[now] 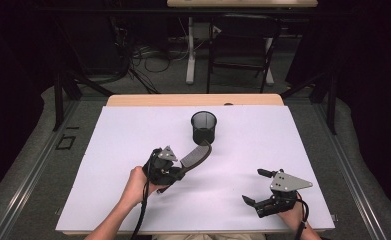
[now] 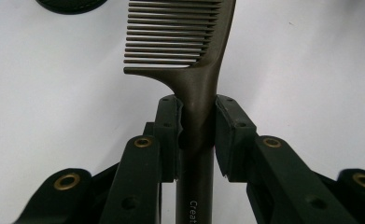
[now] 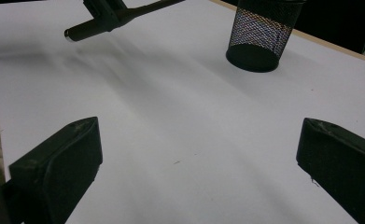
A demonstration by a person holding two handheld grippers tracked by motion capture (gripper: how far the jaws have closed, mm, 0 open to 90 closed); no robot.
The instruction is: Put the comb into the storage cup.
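Because the dark grey plastic comb [image 1: 195, 156] is clamped only by its narrow handle while its toothed end reaches out toward the black wire-mesh cup [image 1: 204, 127], the likeliest trouble is the comb pivoting or sliding in the grip as it is tipped toward the cup's mouth. A second risk, as I judge it, is the teeth catching the light cup's rim and knocking it over or pushing it toward 12 o'clock on the white table sheet [image 1: 133, 130].

The left gripper [image 2: 198, 122] has its 2 jaws closed tight on the comb's handle, the pads pressing it from both sides just below the teeth. In the high view the comb sits at the table's centre, its tip touching or just short of the cup's base at 1 o'clock from the left hand; I cannot tell which.

The right gripper [image 1: 258, 187] rests at 4 o'clock, well apart, jaws spread wide with nothing between them.
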